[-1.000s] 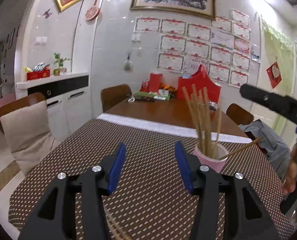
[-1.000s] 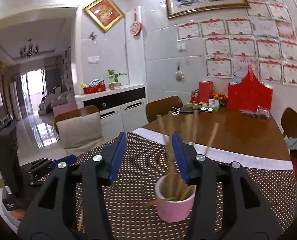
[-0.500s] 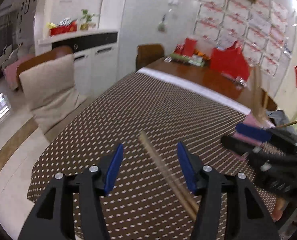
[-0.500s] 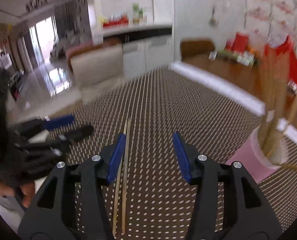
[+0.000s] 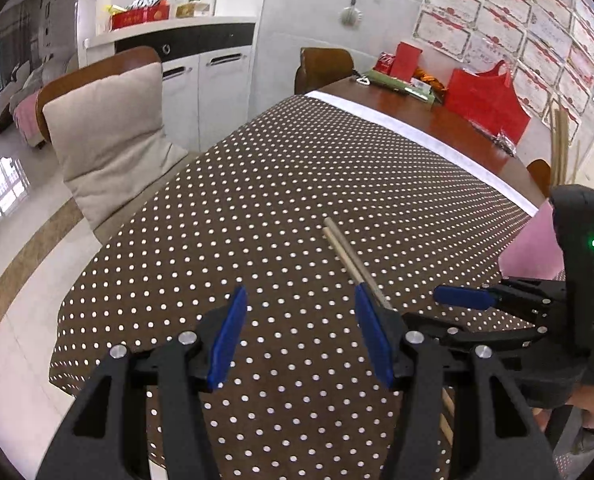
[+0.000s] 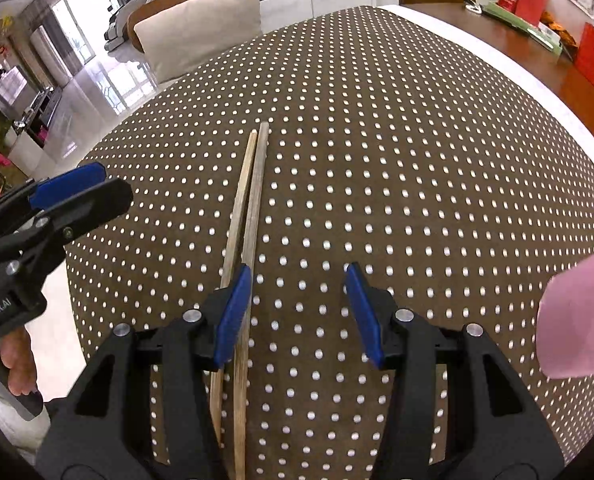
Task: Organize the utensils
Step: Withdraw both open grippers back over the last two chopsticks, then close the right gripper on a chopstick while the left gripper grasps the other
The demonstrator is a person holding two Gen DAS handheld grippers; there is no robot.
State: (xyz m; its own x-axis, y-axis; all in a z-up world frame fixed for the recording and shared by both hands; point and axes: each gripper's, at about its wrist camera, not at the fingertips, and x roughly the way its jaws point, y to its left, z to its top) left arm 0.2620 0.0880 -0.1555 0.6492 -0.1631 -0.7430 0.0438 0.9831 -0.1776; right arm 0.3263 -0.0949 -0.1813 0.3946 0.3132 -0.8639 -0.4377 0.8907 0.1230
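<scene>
Chopsticks [image 6: 249, 216] lie mid-tablecloth [image 6: 417, 160], clear of its edges, under both spread, empty grippers' fingers [image 6: 233, 312].

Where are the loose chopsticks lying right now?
The two chopsticks lie side by side, flat on the polka-dot tablecloth, just beside the right gripper and left of the pink cup in its view.
</scene>
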